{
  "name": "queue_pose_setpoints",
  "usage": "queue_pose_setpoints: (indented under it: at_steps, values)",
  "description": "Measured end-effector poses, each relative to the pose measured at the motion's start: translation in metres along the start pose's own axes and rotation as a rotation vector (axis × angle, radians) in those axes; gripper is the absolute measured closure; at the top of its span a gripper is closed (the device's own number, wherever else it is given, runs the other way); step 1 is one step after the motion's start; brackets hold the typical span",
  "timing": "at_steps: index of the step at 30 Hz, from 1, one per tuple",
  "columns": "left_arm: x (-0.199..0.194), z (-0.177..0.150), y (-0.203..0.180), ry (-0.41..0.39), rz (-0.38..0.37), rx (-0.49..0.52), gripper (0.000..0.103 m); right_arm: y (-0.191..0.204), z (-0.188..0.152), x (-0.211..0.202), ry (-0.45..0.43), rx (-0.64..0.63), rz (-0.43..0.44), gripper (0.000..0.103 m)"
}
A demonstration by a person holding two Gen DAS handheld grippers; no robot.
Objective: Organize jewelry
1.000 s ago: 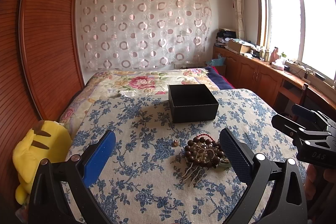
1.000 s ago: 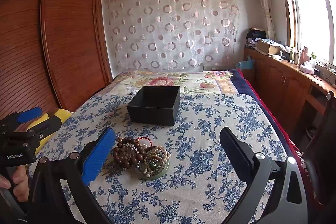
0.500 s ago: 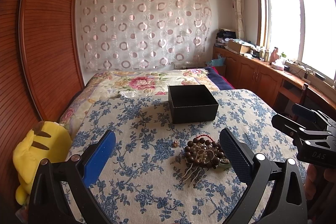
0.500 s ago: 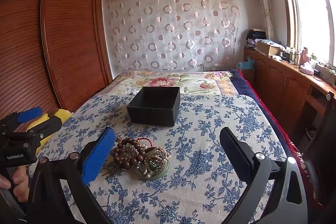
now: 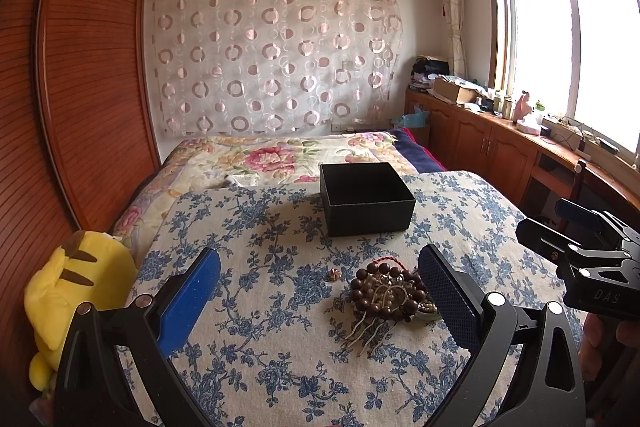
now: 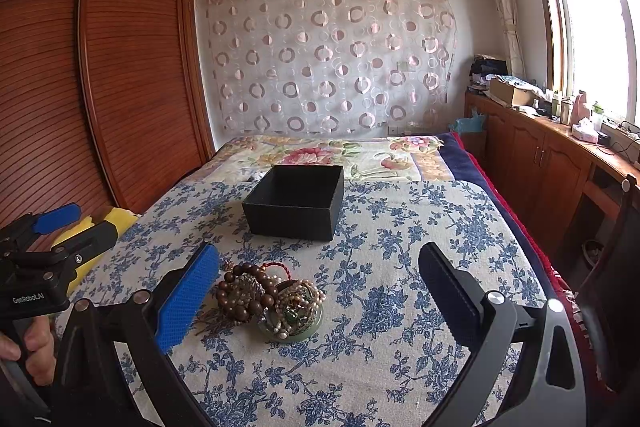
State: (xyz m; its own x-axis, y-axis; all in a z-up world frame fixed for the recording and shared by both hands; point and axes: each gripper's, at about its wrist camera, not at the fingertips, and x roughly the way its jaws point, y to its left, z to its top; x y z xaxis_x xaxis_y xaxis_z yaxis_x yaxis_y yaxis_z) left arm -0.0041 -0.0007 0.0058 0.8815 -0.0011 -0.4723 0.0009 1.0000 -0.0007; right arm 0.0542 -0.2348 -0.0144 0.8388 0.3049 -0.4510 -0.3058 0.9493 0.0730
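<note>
Both grippers, left gripper [image 5: 320,291] and right gripper [image 6: 320,287], splayed empty, flank the jewelry heap [image 6: 270,301]; black box [image 6: 296,203] waits at 12 o'clock to receive it

**Jewelry heap and open box share a flowered bedspread**

A bed [image 5: 256,307] covered in a blue-and-white floral cloth fills the lower half of the frame. A black box [image 5: 366,199], open-topped, stands at center. Nearer the camera lies a tangled pile of jewelry [image 5: 390,295], brown beads on top, well apart from the box. A small trinket [image 5: 333,274] rests just left of the pile. A rose-patterned quilt [image 5: 280,157] covers the far end.
</note>
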Motion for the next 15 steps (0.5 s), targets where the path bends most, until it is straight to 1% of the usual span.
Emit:
queue_pose_setpoints:
  at_steps: [15]
  values:
    - [-0.0004, -0.0003, -0.0002, -0.002, -0.001, 0.000, 0.007, -0.0001, 0.0010, -0.0001, 0.001, 0.002, -0.001, 0.002]
